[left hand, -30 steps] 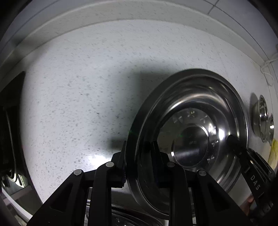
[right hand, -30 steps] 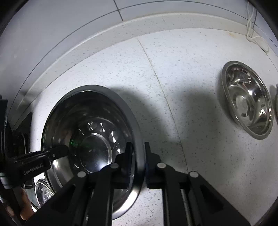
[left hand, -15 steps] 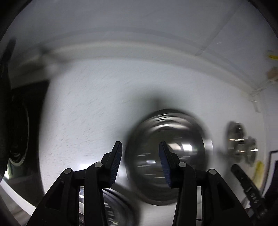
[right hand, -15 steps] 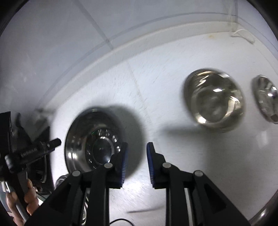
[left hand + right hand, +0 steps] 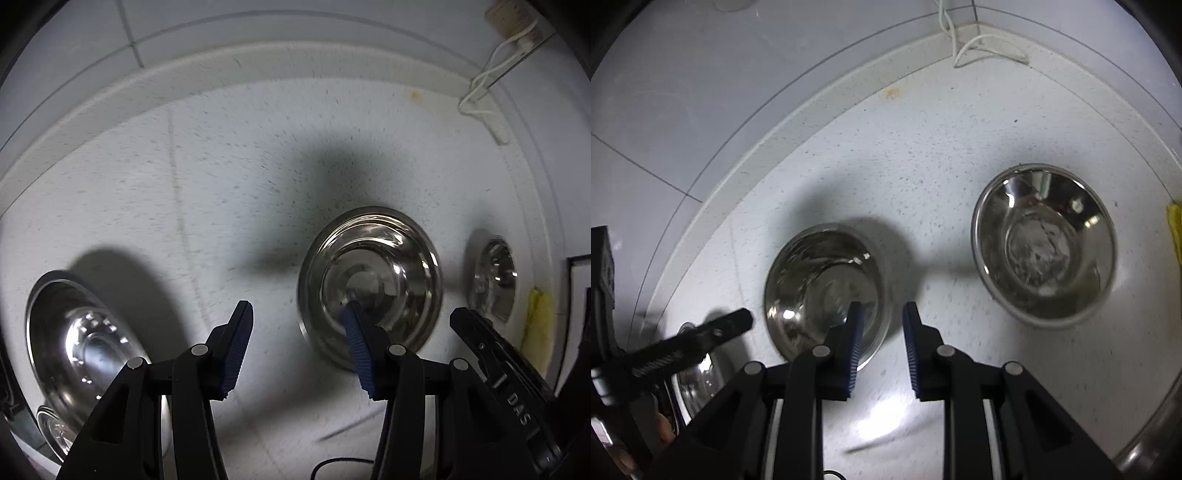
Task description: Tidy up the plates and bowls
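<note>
With both claws empty, you are between placements: your left claw is opening above the speckled white table, your right claw slightly parted. Next, the round steel bowl near both claws needs one finger inside its rim, one outside.

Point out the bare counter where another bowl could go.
Free: the speckled counter between the big plate and the middle bowl, back to the wall. Narrower gap between that bowl and the right bowl. Crowded beyond it, by the yellow cloth.
</note>
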### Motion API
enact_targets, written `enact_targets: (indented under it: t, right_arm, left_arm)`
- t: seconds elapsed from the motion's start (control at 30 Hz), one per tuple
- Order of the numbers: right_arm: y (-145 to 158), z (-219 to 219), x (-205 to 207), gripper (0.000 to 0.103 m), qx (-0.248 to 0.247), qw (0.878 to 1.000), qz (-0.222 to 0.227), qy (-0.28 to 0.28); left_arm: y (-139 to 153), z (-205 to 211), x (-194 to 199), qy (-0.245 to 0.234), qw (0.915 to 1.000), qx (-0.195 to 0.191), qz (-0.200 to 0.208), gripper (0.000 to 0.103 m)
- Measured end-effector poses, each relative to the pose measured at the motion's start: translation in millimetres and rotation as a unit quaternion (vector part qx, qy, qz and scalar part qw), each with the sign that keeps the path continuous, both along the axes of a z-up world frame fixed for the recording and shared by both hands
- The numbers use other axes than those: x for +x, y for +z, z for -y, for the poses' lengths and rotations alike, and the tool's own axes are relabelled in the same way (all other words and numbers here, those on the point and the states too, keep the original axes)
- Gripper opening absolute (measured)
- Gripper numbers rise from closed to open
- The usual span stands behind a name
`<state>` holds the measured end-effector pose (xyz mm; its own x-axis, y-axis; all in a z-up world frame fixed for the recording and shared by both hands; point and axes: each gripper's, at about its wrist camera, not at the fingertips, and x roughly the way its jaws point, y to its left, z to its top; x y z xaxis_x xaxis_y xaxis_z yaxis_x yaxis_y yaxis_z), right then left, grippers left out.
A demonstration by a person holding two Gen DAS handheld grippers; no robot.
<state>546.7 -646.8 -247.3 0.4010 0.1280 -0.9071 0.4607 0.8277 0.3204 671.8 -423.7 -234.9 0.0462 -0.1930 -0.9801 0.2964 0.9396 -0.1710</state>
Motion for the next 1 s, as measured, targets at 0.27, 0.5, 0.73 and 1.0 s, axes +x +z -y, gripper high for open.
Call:
enact_targets:
  t: [0.27, 0.5, 0.73, 1.0]
  right_arm:
    - [-39, 7, 28, 0.021, 0.017, 1.0, -0.022, -0.001]
    - [-55, 1, 36, 0.016, 0.022, 0.999, -0.027, 0.0]
    - [-44, -17, 30, 0.008, -0.015, 0.999, -0.032, 0.018]
    - [24, -65, 24, 0.009, -0.057, 0.997, 0.016, 0.058]
  left_arm:
    - [-29, 34, 9, -0.006, 0.9992, 0.028, -0.027, 0.045]
    - [-54, 59, 15, -0.012, 0.9985, 0.039, -0.037, 0.014]
    - [-51, 55, 14, -0.019, 0.9988, 0.032, -0.032, 0.013]
    - [14, 9, -2, -0.008, 0.9995, 0.011, 0.027, 0.014]
